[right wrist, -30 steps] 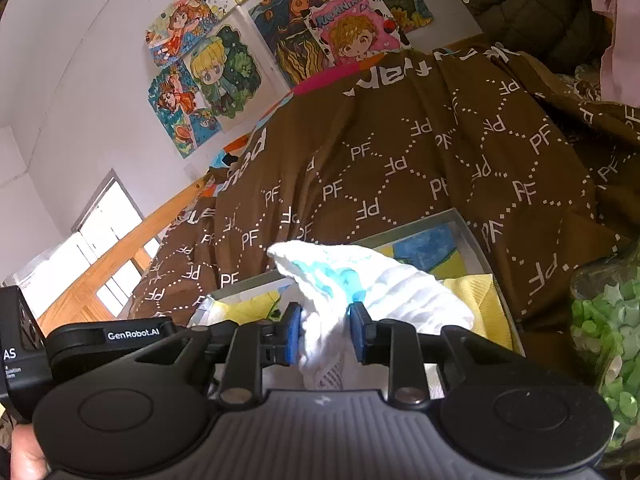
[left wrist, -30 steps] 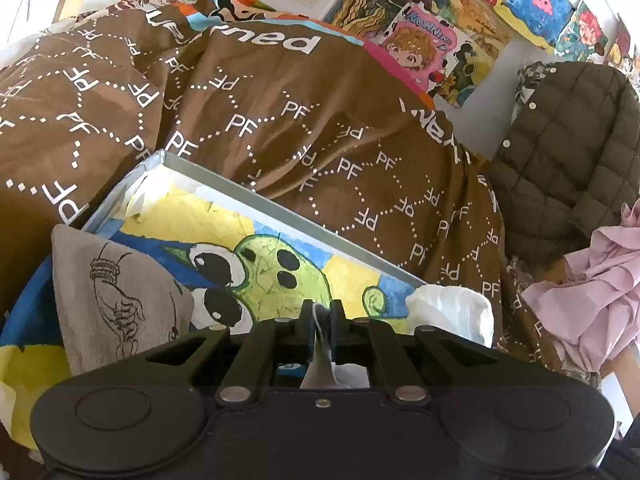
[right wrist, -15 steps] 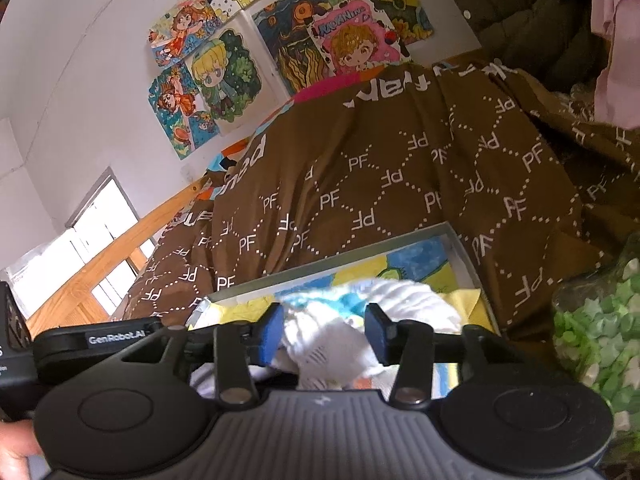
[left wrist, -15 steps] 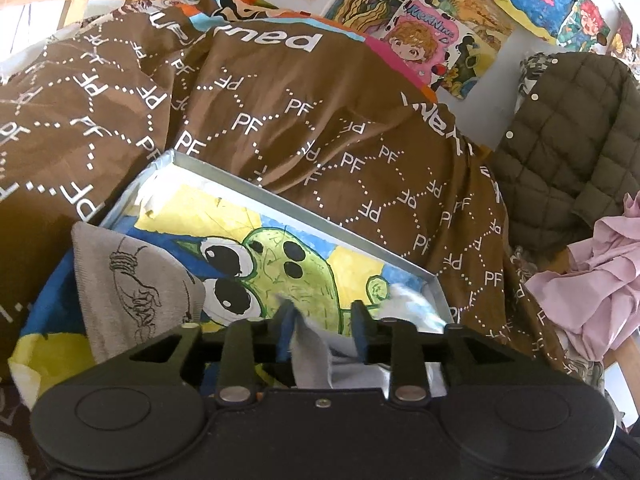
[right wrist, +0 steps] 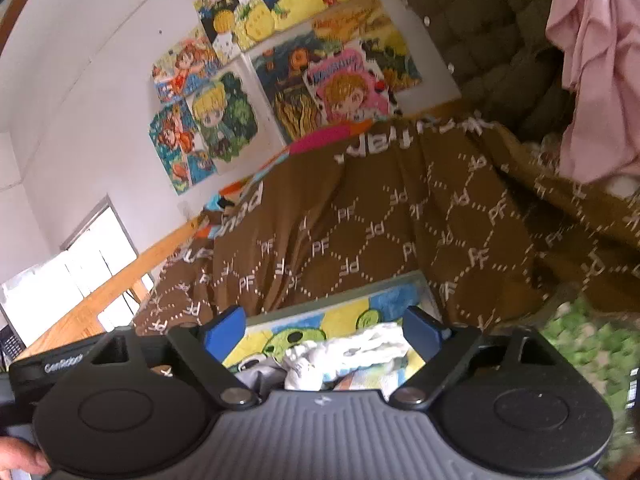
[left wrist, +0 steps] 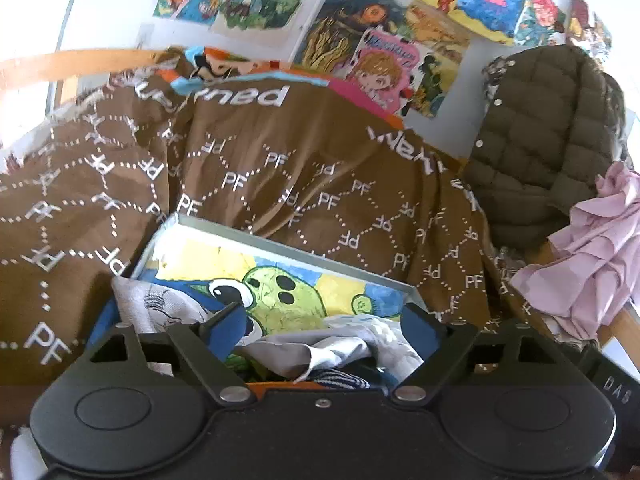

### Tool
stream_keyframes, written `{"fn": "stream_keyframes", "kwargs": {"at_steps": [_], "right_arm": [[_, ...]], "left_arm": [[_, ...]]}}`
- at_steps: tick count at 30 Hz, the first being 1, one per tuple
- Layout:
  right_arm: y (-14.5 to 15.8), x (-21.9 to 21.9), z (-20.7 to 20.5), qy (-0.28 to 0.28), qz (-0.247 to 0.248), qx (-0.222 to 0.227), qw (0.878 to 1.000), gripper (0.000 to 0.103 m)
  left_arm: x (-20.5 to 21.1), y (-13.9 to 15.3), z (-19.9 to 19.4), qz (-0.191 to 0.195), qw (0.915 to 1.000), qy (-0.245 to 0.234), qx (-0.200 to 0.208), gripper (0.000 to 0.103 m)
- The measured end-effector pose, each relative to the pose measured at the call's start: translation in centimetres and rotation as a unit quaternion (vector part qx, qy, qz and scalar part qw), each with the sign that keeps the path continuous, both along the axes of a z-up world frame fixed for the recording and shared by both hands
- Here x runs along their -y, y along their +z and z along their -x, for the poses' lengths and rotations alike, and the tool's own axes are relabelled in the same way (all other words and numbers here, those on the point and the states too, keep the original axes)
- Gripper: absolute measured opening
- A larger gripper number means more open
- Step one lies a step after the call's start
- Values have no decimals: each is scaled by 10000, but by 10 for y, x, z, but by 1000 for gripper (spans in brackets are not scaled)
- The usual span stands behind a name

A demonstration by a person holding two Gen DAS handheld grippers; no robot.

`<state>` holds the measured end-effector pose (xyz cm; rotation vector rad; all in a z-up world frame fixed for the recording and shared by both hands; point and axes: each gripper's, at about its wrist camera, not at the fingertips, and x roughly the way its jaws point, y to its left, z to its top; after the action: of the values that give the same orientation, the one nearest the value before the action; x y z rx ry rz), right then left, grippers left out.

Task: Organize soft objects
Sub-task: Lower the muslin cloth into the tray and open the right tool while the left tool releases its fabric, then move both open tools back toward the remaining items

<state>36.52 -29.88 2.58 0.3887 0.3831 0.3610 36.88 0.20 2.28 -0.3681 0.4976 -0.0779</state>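
A grey-rimmed box (left wrist: 280,242) with a green cartoon frog picture inside lies on a brown "PF" blanket (left wrist: 280,168). In it lie a grey printed cloth (left wrist: 160,308), a light grey cloth (left wrist: 316,350) and a white crumpled cloth (right wrist: 356,350). My left gripper (left wrist: 326,326) is open and empty, just above the light grey cloth. My right gripper (right wrist: 324,326) is open and empty above the white cloth; the box rim (right wrist: 340,294) shows behind it.
A dark green quilted jacket (left wrist: 548,128) and a pink garment (left wrist: 592,256) hang at the right. A bag of green pieces (right wrist: 580,332) is at the right. Posters (left wrist: 360,36) cover the wall behind the bed.
Both grippers have opened and let go: the left released the grey cloth, the right released the white cloth. Both cloths now lie in the box and the grippers have drawn back.
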Motion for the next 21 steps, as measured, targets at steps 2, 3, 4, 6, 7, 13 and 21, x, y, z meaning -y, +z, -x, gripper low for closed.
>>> {"fn": "stream_keyframes", "kwargs": {"at_steps": [2,3,4,6,7,13,21], "right_arm": [[8,4,10,-50,14,118,9999,94],[13,6,16,-74,24,198,9998,96],[18,7,22,-94,37,276,9996,98],[26,9,35,-126,57,421,9990,100],[30,10,41,-135,66,497,9987,102],[46,8,81,-175,174,805,9964,103],[50,4,134,-233,351,1047,9936,103]], "left_arm": [[1,7,11,-26,10000,5,88,90],[2,12,19,-39,9999,13,144,92],[2,15,25,-59,9998,24,198,95],[4,23,39,-129,9994,38,327,97],[5,28,46,-170,9991,32,399,99],[9,48,92,-198,9968,-2,770,102],[15,57,145,-388,9937,71,1052,102]]}}
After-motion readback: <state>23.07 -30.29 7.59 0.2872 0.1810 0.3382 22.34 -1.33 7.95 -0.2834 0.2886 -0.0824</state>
